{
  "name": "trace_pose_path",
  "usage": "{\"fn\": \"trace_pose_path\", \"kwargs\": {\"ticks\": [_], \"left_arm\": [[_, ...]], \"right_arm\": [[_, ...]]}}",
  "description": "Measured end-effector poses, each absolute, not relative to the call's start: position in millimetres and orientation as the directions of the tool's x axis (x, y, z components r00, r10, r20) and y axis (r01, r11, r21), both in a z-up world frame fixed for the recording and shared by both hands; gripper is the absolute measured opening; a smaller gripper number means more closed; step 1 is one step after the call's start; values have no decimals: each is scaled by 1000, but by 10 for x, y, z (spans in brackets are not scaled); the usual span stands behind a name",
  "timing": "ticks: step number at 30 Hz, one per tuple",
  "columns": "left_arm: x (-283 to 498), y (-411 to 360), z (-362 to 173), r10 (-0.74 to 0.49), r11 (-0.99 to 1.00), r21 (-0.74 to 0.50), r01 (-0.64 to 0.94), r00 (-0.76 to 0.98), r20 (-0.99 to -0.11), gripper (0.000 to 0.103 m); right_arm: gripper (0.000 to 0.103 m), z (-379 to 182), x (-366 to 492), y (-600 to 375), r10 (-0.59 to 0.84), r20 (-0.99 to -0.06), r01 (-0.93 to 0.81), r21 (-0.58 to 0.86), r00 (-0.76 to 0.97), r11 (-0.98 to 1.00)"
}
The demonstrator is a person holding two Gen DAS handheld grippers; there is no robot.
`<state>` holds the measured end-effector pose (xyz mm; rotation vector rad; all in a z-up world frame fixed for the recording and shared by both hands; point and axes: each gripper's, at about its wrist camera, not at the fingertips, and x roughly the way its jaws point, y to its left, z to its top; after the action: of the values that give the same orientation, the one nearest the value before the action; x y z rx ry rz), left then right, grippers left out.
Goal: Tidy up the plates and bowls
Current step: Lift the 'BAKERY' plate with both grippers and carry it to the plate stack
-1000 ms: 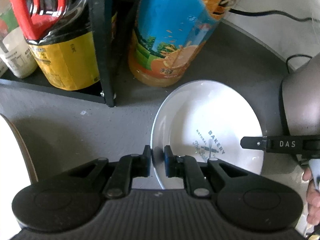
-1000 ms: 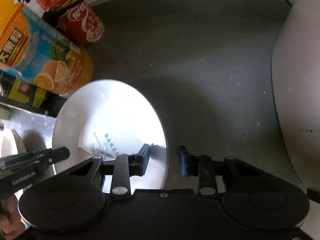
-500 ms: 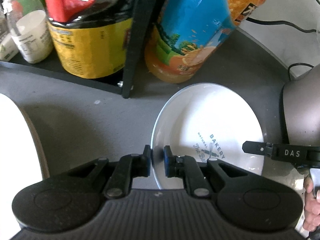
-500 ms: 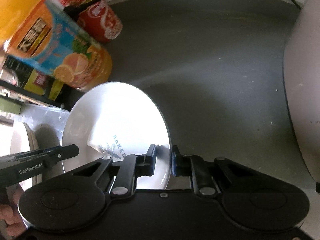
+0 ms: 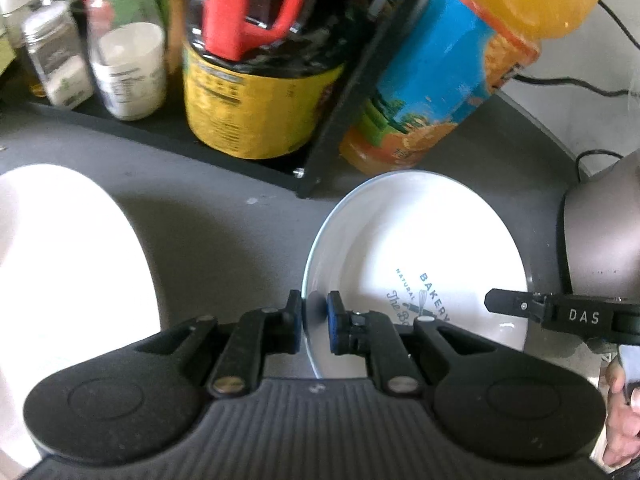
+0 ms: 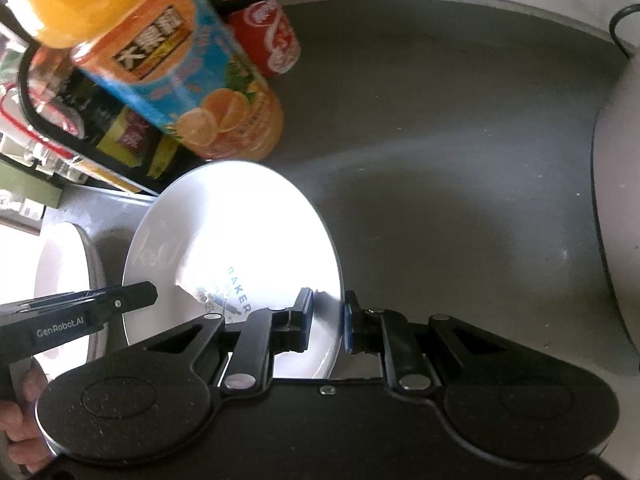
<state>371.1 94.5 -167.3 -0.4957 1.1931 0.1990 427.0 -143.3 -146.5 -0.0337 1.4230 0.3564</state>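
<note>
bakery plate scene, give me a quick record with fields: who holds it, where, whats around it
held item: bakery plate, white, blue print
left gripper: shut on the plate's left rim
right gripper: shut on the plate's right rim
surface: grey countertop
behind plate: orange juice bottle, red cola can
left of plate: second white plate, black rack holding a soy sauce jug

The white plate (image 5: 60,280) at left runs off the frame edge, the bakery plate's (image 5: 420,248) print is partly covered by gripper fingers (also glare-washed), and the blurred shelf bottles (image 5: 256,80) are perhaps sauces.
</note>
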Motion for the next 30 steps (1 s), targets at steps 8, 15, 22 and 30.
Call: {"fn": "trace_pose_path", "kwargs": {"ticks": [8, 15, 22, 30], "left_arm": [[3608, 987, -1589, -95, 868, -265, -420, 384, -919, 11], [3530, 1100, -1500, -81, 855, -270, -443, 402, -912, 11], [3416, 1330, -1390, -61, 841, -274, -467, 420, -905, 11], [3191, 1726, -1262, -34, 812, -280, -512, 438, -898, 11]], "right_arm": [[15, -1302, 4201, -1225, 249, -963, -286, 210, 106, 935], [15, -1303, 4134, -1081, 280, -956, -283, 245, 89, 927], [15, -1220, 4053, -855, 294, -951, -305, 254, 92, 918], [15, -1240, 3991, -507, 321, -944, -344, 279, 72, 897]]}}
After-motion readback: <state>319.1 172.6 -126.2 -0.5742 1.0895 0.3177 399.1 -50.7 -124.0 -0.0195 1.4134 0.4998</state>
